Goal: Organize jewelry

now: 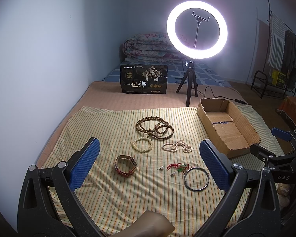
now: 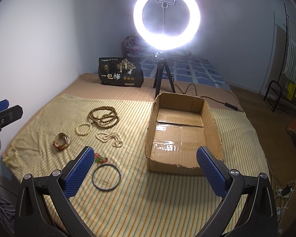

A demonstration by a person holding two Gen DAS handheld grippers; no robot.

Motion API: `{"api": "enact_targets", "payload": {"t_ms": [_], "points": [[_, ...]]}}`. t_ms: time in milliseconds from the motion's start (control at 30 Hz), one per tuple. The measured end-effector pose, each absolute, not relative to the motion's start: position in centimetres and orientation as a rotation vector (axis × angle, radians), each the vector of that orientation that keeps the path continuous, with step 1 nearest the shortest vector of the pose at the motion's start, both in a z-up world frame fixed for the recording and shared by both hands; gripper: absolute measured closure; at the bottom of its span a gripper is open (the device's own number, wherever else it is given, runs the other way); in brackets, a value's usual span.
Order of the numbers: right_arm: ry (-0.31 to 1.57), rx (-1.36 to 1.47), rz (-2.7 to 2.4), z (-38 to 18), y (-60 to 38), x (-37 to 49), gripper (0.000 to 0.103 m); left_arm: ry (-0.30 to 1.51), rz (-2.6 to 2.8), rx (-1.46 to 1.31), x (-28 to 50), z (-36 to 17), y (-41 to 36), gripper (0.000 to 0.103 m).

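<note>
While both grippers were held spread wide with nothing between their pads, the left gripper (image 1: 149, 165) was poised above the watch (image 1: 126, 166), two pearl earrings (image 1: 161, 168) and red-corded pendant (image 1: 177, 166), and the right gripper (image 2: 145, 168) was held over the bangle (image 2: 107, 177) and the near wall of the box (image 2: 173, 166). Farther out on the striped cloth (image 1: 128, 197), the white bracelet (image 1: 142, 144), pearl necklace (image 1: 176, 146) and brown beads (image 1: 155, 127) were laid left of the box. Beyond, a lit ring light (image 1: 197, 29) was seen.
</note>
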State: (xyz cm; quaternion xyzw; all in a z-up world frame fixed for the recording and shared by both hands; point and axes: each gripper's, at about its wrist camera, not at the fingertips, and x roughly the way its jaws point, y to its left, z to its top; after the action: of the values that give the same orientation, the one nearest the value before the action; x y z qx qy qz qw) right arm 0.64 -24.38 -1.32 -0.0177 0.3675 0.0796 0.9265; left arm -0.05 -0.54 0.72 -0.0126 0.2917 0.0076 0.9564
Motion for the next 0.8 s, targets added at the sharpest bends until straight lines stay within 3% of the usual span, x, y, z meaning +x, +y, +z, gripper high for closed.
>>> {"api": "enact_targets", "payload": {"t_ms": [800], "points": [[0.814, -0.073, 0.184, -3.1, -23.8, 1.2, 0.001, 0.661, 0.068, -0.031, 1.0, -0.9, 1.6, 0.0]]}}
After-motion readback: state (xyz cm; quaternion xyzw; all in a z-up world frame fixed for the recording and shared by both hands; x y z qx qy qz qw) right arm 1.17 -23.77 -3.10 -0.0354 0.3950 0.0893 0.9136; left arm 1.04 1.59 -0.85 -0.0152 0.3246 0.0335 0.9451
